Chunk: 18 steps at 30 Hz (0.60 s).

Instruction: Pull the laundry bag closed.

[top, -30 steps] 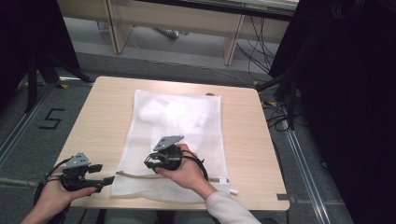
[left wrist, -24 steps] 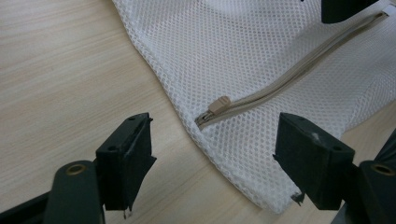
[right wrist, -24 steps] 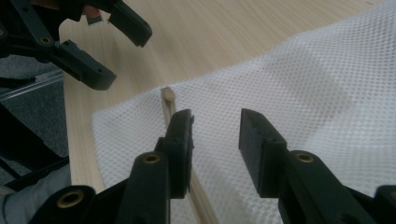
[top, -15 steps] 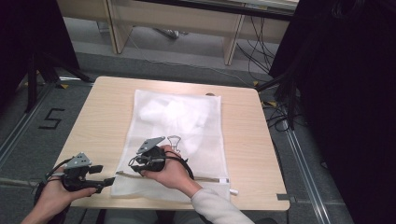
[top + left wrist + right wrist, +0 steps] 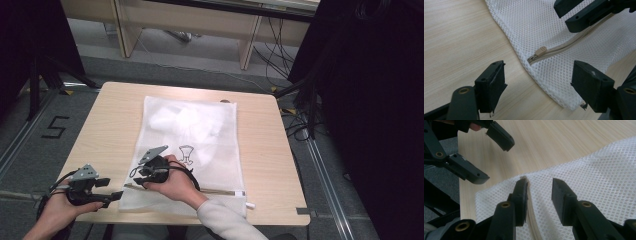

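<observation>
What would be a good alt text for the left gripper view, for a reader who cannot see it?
A white mesh bag lies on a wooden table, its beige zipper pull at the closed end of the zipper. The left tool is open in front of it; the right tool hovers above the zipper.

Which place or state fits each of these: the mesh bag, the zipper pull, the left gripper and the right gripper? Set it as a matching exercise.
Things:
1. mesh bag
2. zipper pull
3. left gripper
4. right gripper

Places or states:
a. open, over the bag's zipper line
b. lying flat on the wooden table
c. open, at the bag's near corner
d. at the end of the beige zipper

Pairs: 1-b, 2-d, 3-c, 4-a
</observation>
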{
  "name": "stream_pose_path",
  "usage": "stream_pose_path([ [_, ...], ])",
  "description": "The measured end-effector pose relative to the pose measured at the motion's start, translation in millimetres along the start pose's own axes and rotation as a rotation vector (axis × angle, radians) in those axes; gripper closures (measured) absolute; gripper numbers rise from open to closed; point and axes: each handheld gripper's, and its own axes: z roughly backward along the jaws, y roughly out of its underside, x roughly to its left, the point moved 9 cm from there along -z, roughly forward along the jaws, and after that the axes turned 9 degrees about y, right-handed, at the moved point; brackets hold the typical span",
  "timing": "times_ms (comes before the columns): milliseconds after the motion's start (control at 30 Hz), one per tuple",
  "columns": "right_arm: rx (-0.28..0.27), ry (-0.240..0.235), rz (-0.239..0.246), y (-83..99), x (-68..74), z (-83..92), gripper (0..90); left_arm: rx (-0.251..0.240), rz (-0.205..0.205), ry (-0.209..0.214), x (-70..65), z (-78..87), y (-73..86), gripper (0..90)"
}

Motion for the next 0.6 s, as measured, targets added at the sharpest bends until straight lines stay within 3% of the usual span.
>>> stream_pose_path([
  [100,0.015,0.0,-0.003,-0.3,0.2,-1.2,65.9,0.017,-0.018,-0.008,2.0,1.2,1.3,26.2],
  [200,0.021,0.008,0.025,0.4,-2.3,-4.0,66.0,0.022,-0.018,-0.007,1.5,1.0,2.0,26.1],
  [300,0.026,-0.001,0.0,0.0,0.8,-6.2,66.2,0.03,-0.017,-0.002,1.0,1.2,2.7,26.1],
  [567,0.048,-0.013,0.003,2.2,3.8,-14.0,70.0,0.033,-0.008,-0.004,0.6,0.3,3.5,25.8],
  [600,0.053,-0.012,0.004,2.2,4.5,-15.5,70.5,0.01,-0.01,-0.005,0.4,-1.3,2.4,25.8],
])
